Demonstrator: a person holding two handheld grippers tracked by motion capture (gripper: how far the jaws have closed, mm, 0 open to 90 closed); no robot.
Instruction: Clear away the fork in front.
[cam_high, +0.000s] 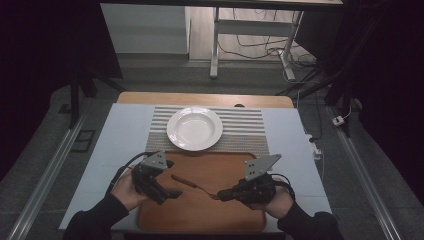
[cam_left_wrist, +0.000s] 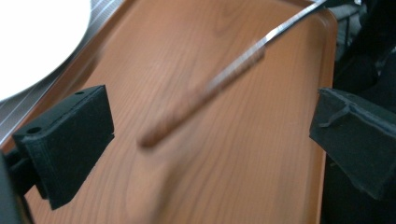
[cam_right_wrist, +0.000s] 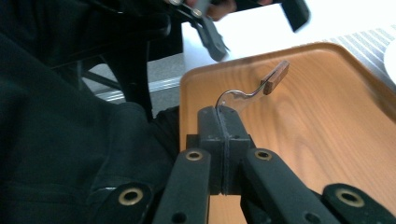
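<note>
A metal utensil with a brown wooden handle (cam_high: 186, 182) hangs just above the wooden tray (cam_high: 200, 217). My right gripper (cam_high: 222, 195) is shut on its metal end; in the right gripper view the jaws pinch the curved metal (cam_right_wrist: 229, 100) and the handle (cam_right_wrist: 275, 77) points away. My left gripper (cam_high: 171, 179) stands open at the tray's left part, its jaws on either side of the handle's free end without touching it. The left gripper view shows the blurred handle (cam_left_wrist: 196, 100) between the two wide-apart pads (cam_left_wrist: 70, 140).
A white deep plate (cam_high: 195, 128) rests on a striped placemat (cam_high: 250, 131) beyond the tray, on a pale table cover (cam_high: 120, 135). A table frame and cables stand on the floor farther back. A dark sleeve (cam_right_wrist: 60, 140) lies to the left of my right gripper.
</note>
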